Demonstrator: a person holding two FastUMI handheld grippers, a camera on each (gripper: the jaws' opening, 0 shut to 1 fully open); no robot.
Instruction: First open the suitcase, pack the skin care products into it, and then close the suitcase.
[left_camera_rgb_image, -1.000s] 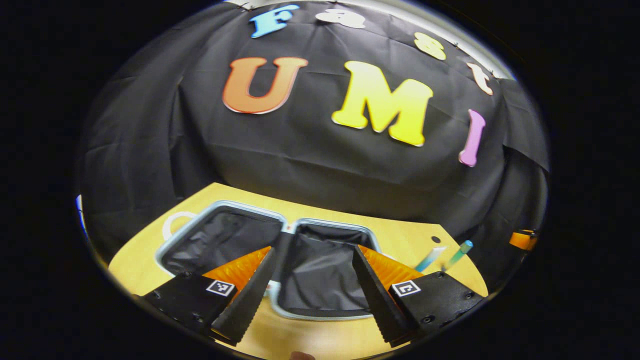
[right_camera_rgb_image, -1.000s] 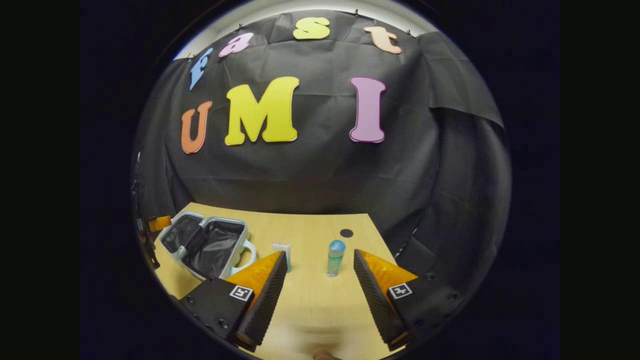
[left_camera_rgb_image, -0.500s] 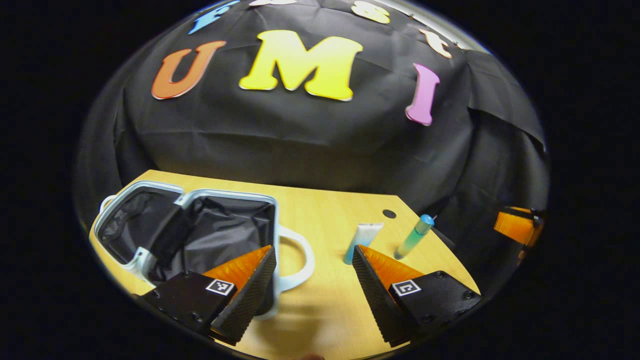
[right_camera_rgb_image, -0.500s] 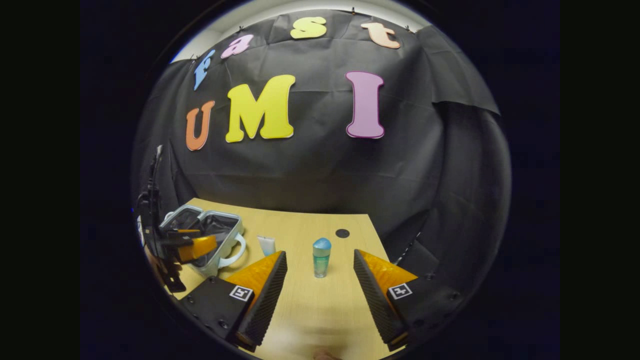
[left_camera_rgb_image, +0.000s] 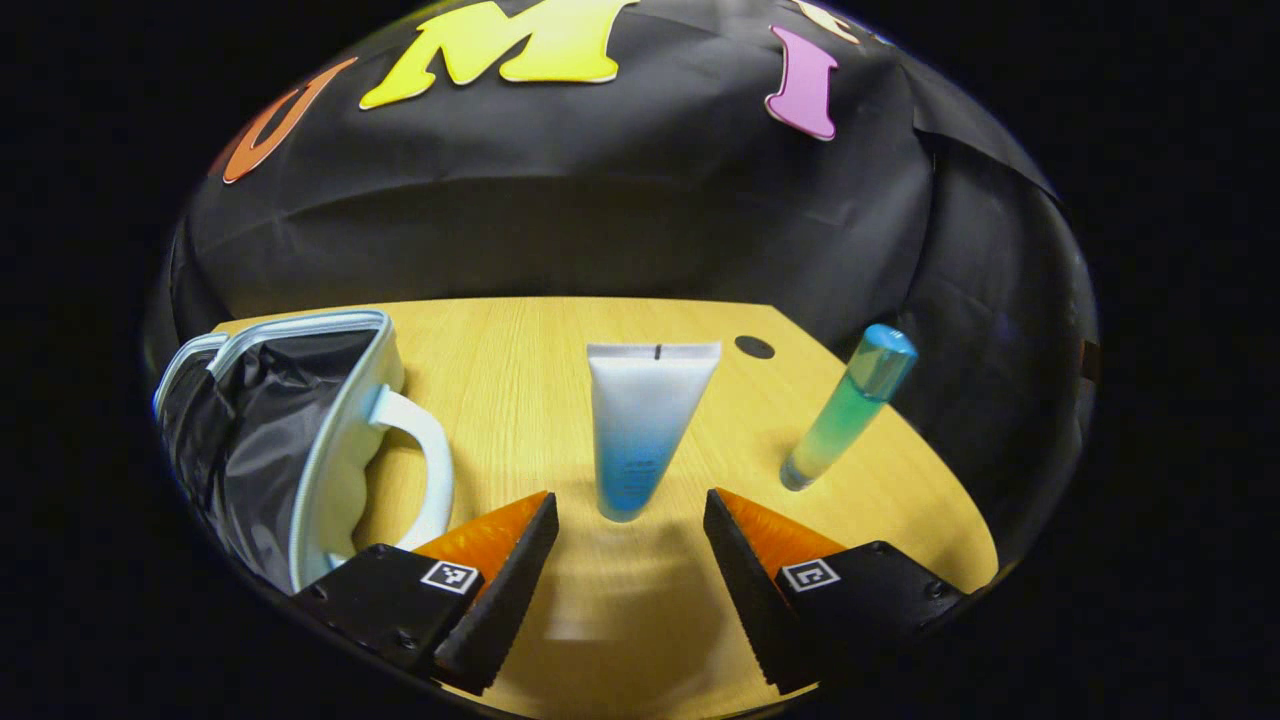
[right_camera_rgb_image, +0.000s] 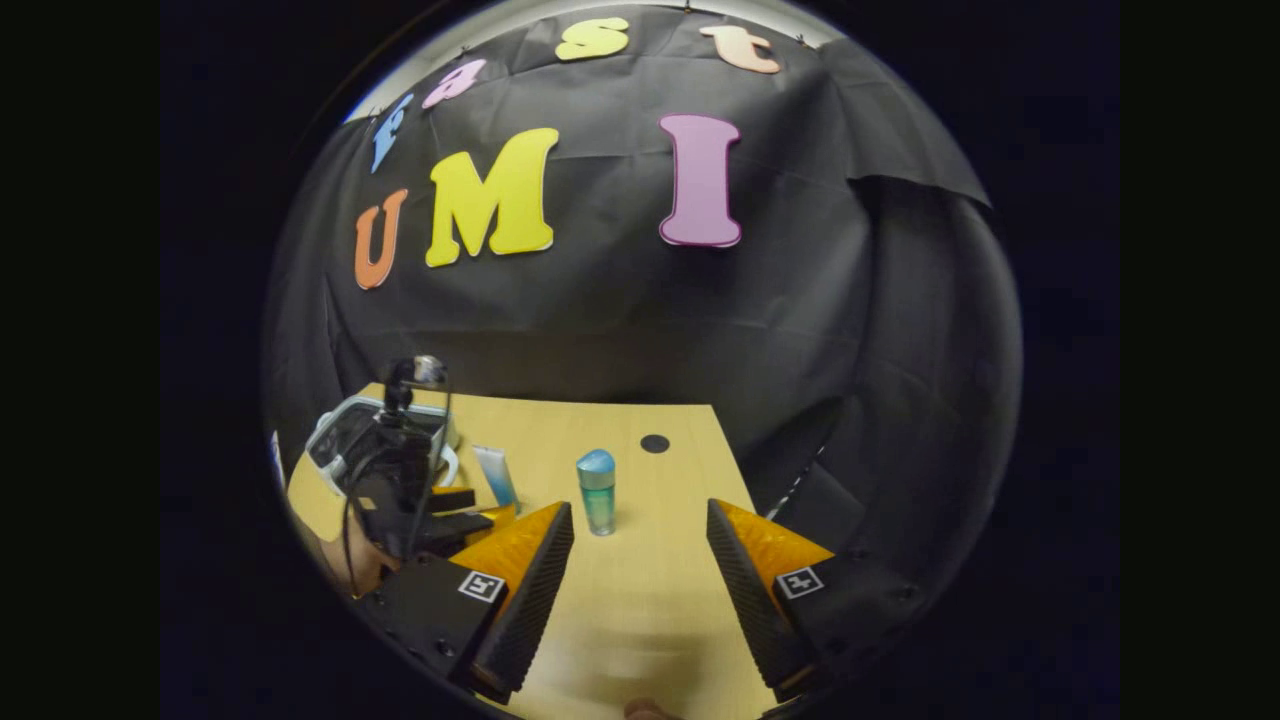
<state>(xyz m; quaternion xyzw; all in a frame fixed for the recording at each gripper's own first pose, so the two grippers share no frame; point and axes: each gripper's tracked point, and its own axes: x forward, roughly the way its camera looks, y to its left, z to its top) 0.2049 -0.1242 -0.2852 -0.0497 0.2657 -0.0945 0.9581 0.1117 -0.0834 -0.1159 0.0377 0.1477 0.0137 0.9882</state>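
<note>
In the left gripper view a white and blue tube lies flat on the wooden table, its blue cap end just ahead of my open left gripper. A green bottle with a blue cap stands to its right. The pale blue suitcase lies open at the left, showing its black lining and white handle. In the right gripper view my right gripper is open over the table, with the green bottle just ahead and left of it. The tube, the left gripper and the suitcase are at the left.
A small black hole marks the table behind the tube. The table's right edge runs close past the green bottle. A hand holds the left gripper. Black cloth walls stand behind the table.
My left gripper has swung right from over the open suitcase and moved close up to the tube. My right gripper has shifted slightly, so the green bottle now sits left of its centre.
</note>
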